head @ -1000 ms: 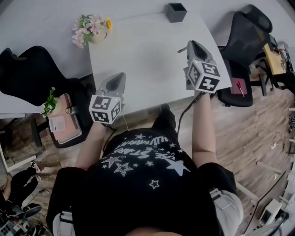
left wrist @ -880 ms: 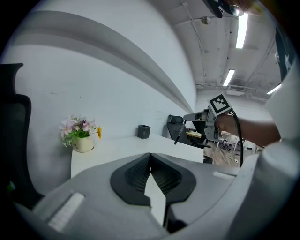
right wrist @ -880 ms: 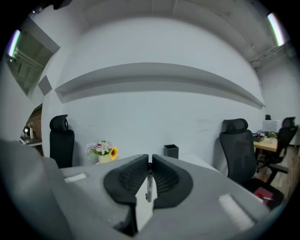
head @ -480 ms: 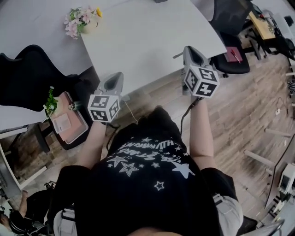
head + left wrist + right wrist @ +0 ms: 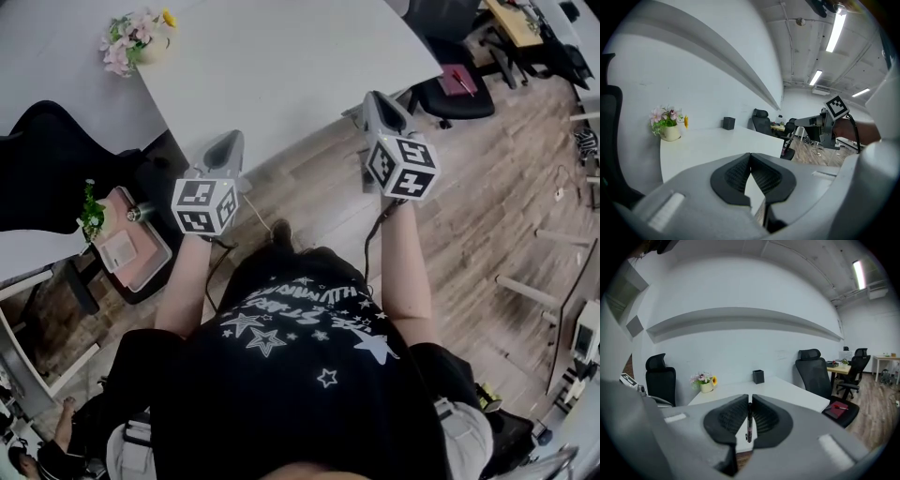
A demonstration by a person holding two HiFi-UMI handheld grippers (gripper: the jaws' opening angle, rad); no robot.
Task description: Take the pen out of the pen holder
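The right tool [image 5: 750,399] is clenched on the pen [image 5: 749,425]. The dark, slim pen stands upright between the two ribbed pads, and its lower end hangs just below them. The pen holder [image 5: 758,376], a small dark square box, stands well ahead of this tool at the far end of the white bench [image 5: 787,390], a little right of the line the tool points along. The pen is well apart from the holder. Ahead and to the left of the tool sits a pot of flowers [image 5: 705,380] at the bench's far left corner. To the right of the tool is a black office chair [image 5: 813,371] with a red notebook [image 5: 839,407] on its seat.

The left tool [image 5: 750,157] is clenched too, its pad tips meeting with nothing between them. The same flowers lie ahead to its left and the holder farther ahead, near its centre line.

In the head view both tools are held out in front of the person at the bench's near edge, over a wood floor [image 5: 487,216].
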